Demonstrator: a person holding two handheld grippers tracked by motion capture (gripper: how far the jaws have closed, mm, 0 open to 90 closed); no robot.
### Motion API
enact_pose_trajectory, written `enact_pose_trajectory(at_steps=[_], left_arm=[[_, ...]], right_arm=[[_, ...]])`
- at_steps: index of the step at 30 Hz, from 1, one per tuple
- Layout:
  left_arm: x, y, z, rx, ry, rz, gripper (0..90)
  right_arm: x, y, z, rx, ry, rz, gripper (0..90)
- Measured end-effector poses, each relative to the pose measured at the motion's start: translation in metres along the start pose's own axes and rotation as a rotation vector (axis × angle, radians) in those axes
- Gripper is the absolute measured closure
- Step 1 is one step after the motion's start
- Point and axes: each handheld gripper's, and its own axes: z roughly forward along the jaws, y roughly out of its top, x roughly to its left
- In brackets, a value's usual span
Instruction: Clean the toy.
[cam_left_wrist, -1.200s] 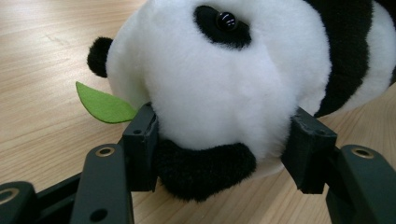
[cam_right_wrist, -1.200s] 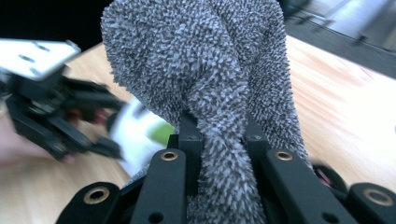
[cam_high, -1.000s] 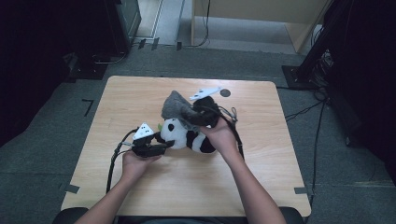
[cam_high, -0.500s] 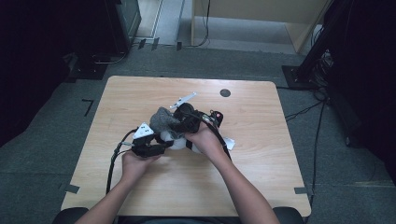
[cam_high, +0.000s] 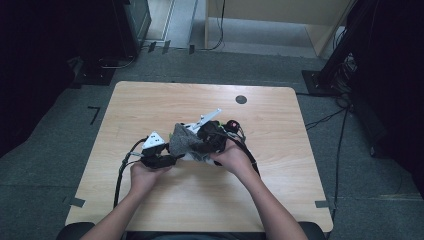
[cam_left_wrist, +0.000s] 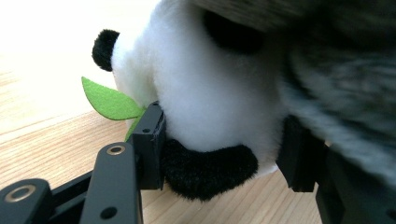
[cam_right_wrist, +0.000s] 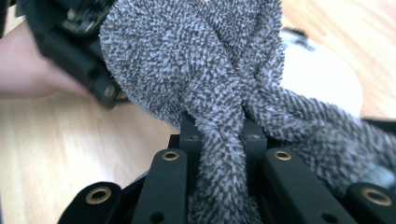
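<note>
Pale wooden table on grey carpet; left tool clamping plush panda, right tool pinching grey cloth.

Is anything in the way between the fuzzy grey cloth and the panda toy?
Nothing visible is. The grey cloth, pinched in the right hand-held gripper, already drapes onto the panda toy, which the left hand-held gripper clamps on the table.

Both forearms reach in; the left gripper has been closing its jaws; right gripper jaws clamped.
</note>
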Motion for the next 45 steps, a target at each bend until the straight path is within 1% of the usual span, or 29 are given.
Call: enact_pose_trajectory(at_steps=[2, 6, 7, 9, 10, 11, 13, 14, 15, 17, 19, 21, 23, 25, 26, 27, 28, 29, 31, 32, 34, 36, 40, 43, 45], left_arm=[[-0.001, 0.0, 0.0, -0.002, 0.0, 0.006, 44.5], [-0.003, 0.001, 0.0, -0.008, 0.001, 0.012, 44.7], [-0.003, 0.001, -0.001, -0.01, 0.0, 0.002, 44.8], [-0.003, 0.002, -0.002, -0.01, -0.001, -0.022, 45.0], [-0.004, 0.002, -0.002, -0.016, -0.001, -0.027, 45.2], [-0.004, 0.002, -0.003, -0.012, 0.0, -0.026, 45.3], [-0.005, 0.002, -0.003, -0.012, 0.004, -0.02, 45.4], [-0.005, 0.002, -0.003, -0.012, 0.005, -0.019, 45.3], [-0.005, 0.002, -0.003, -0.013, 0.006, -0.02, 45.3], [-0.005, 0.002, -0.003, -0.015, 0.009, -0.016, 45.3], [-0.006, 0.002, -0.002, -0.018, 0.014, -0.011, 45.2], [-0.008, 0.002, -0.003, -0.018, 0.019, -0.003, 45.1], [-0.009, 0.002, -0.003, -0.021, 0.02, 0.002, 45.0], [-0.009, 0.002, -0.003, -0.011, 0.021, -0.012, 44.8], [-0.007, 0.002, -0.002, 0.005, 0.02, -0.026, 44.7], [-0.006, 0.001, -0.002, 0.006, 0.018, -0.027, 44.7], [-0.006, 0.0, -0.002, 0.006, 0.017, -0.022, 44.7], [-0.006, 0.001, -0.002, 0.01, 0.02, -0.02, 44.7], [-0.006, 0.001, -0.001, 0.019, 0.021, -0.021, 44.7], [-0.007, 0.0, -0.001, 0.019, 0.022, -0.02, 44.6], [-0.005, 0.0, -0.001, 0.016, 0.014, -0.033, 44.6], [-0.004, 0.0, -0.001, 0.013, 0.008, -0.043, 44.7], [-0.003, -0.001, -0.001, 0.012, 0.003, -0.042, 44.8], [-0.002, -0.001, -0.001, 0.008, -0.002, -0.044, 45.1], [-0.003, -0.001, -0.001, 0.01, -0.002, -0.047, 45.1]], right_arm=[[0.001, -0.006, -0.002, 0.003, 0.007, -0.004, 77.9], [-0.002, -0.014, -0.009, -0.02, 0.03, 0.024, 77.9], [-0.003, -0.013, -0.013, -0.03, 0.034, 0.04, 77.8], [-0.007, -0.011, -0.024, -0.084, 0.036, 0.079, 77.8], [-0.009, -0.01, -0.03, -0.121, 0.025, 0.087, 77.9], [-0.011, -0.008, -0.037, -0.154, 0.018, 0.096, 77.8], [-0.015, -0.003, -0.048, -0.214, -0.016, 0.101, 77.8], [-0.017, 0.0, -0.052, -0.233, -0.027, 0.103, 77.7], [-0.019, 0.004, -0.054, -0.241, -0.039, 0.107, 77.6], [-0.02, 0.012, -0.052, -0.233, -0.064, 0.105, 77.3], [-0.02, 0.022, -0.044, -0.217, -0.086, 0.086, 76.6], [-0.019, 0.031, -0.032, -0.195, -0.108, 0.068, 76.5], [-0.021, 0.038, -0.015, -0.153, -0.12, 0.069, 76.5], [-0.022, 0.042, 0.003, -0.096, -0.121, 0.067, 76.3], [-0.022, 0.043, 0.011, -0.068, -0.111, 0.068, 75.9], [-0.021, 0.042, 0.017, -0.057, -0.103, 0.062, 76.0], [-0.02, 0.042, 0.019, -0.056, -0.107, 0.062, 76.1], [-0.017, 0.042, 0.019, -0.054, -0.113, 0.053, 76.2], [-0.014, 0.039, 0.018, -0.039, -0.103, 0.039, 76.4], [-0.013, 0.037, 0.017, -0.033, -0.096, 0.028, 76.6], [-0.012, 0.032, 0.014, -0.024, -0.069, 0.018, 77.1], [-0.012, 0.026, 0.01, -0.024, -0.05, 0.021, 77.7], [-0.015, 0.011, 0.001, -0.024, -0.004, 0.029, 78.4], [-0.017, 0.001, -0.008, -0.023, 0.004, 0.023, 78.7], [-0.018, -0.006, -0.013, -0.033, 0.013, 0.025, 78.7]])
